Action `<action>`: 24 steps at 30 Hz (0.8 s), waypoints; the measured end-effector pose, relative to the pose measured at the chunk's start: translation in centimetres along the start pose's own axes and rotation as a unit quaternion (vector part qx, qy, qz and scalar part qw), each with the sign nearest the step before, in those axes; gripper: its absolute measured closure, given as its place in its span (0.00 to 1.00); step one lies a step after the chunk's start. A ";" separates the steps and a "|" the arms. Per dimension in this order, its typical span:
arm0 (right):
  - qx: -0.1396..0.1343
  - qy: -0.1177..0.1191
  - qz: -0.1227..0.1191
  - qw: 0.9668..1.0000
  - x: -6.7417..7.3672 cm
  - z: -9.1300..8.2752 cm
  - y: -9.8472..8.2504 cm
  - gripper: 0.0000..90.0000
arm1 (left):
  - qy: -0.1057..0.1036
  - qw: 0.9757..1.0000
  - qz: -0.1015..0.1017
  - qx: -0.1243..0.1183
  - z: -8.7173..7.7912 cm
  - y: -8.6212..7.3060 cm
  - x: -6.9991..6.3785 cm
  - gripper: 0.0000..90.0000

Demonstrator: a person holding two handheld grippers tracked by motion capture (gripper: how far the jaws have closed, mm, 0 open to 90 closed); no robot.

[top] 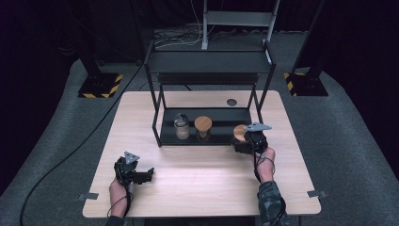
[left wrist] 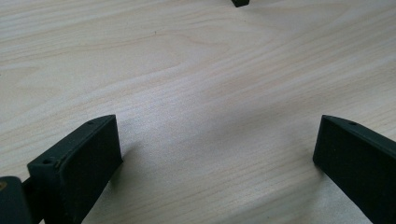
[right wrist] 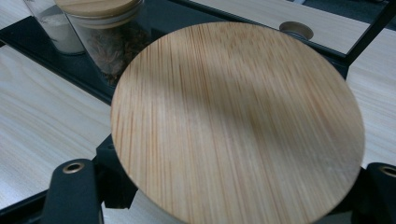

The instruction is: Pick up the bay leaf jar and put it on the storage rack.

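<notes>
Jar (top: 240,133) reaching the shelf (top: 188,138)
Right gripper (top: 248,141) clamps the bamboo-lidded jar (two others already shelved); left gripper (top: 143,175) rests unclenched; release remains.

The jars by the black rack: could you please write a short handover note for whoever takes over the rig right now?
Right gripper: shut on the wooden-lidded jar, at the right end of the rack's bottom shelf.
Left gripper: open, nothing between its jaws, low over the table.
On the shelf: the middle jar and the metal-capped jar.
Done: two jars standing on the shelf.
Left: I cannot tell whether the held jar is set down; probably place and release it.
</notes>
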State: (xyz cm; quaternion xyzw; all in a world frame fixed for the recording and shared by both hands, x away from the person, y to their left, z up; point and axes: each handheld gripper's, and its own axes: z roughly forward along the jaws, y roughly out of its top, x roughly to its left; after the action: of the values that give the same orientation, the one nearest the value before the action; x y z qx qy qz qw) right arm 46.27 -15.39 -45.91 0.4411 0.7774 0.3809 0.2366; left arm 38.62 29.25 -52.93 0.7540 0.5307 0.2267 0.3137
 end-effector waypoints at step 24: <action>0.002 0.001 -0.003 1.000 0.0 1.0 1.1 0.27 | 0.000 1.000 0.000 0.000 0.0 0.0 0.0 0.00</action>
State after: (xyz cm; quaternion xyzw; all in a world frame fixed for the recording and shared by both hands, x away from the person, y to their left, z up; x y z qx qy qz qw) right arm 47.48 -14.63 -45.63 0.4389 0.7799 0.3790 0.2358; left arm 38.63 29.26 -52.93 0.7541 0.5307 0.2263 0.3138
